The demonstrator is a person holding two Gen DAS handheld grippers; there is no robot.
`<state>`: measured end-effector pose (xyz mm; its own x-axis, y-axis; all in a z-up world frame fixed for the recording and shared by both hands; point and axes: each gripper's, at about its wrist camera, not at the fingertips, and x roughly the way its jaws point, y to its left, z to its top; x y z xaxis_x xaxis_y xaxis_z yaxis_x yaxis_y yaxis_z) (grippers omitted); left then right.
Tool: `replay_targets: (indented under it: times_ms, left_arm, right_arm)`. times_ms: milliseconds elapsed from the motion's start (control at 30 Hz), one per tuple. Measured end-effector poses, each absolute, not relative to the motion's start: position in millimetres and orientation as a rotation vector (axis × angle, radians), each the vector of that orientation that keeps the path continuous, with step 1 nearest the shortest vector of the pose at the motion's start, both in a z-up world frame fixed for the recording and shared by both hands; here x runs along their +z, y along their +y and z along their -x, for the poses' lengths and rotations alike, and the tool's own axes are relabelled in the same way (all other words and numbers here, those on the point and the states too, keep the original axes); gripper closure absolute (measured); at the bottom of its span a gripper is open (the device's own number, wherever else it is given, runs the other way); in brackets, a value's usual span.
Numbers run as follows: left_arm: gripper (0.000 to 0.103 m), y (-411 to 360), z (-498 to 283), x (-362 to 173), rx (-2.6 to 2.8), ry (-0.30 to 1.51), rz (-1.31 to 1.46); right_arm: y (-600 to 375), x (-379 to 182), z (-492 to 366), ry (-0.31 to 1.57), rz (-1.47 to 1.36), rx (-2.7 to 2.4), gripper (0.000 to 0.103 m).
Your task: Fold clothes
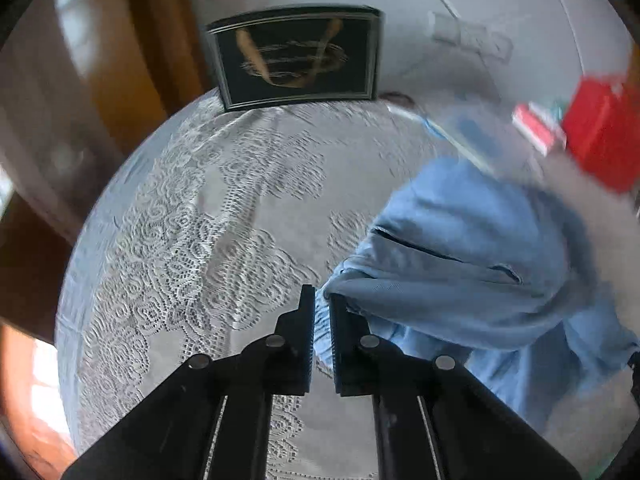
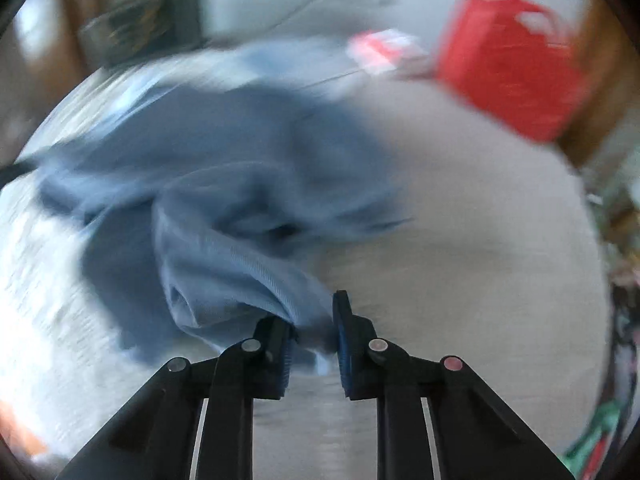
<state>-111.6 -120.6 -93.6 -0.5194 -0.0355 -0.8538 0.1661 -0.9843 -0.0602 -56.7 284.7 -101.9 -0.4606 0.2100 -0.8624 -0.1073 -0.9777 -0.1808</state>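
At lower centre of the left wrist view, the left tongs [image 1: 321,334] pinch a gathered edge of the pale blue garment [image 1: 472,248], their jaws nearly closed on the cloth. The garment hangs bunched over the lace-covered surface [image 1: 192,240], filling the right of the frame below a dark framed picture [image 1: 296,60] and a red box [image 1: 600,128]. In the blurred right wrist view, the right tongs [image 2: 313,330] grip another bunch of fabric. Drawing both holds apart evenly, it seems, would spread the cloth flat for a clean crease.

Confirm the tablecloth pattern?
White floral lace tablecloth, sharpest in the left wrist view.
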Motion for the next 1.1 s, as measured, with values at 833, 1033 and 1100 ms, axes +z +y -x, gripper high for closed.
replay_targets:
  times_ms: [833,1033,1100]
  left_arm:
    - [0.094,-20,128,-169,-2.639,0.197,-1.874]
    - [0.093,10,124,-173,-2.678,-0.101,-1.758]
    - [0.092,10,121,-173,-2.684,-0.104,-1.74]
  right_arm:
    - [378,-129,67,0.215,1.624,2.569,0.005]
    - [358,-155,100,0.1,1.714,2.569,0.002]
    - [357,-166,107,0.091,1.737,2.553,0.002]
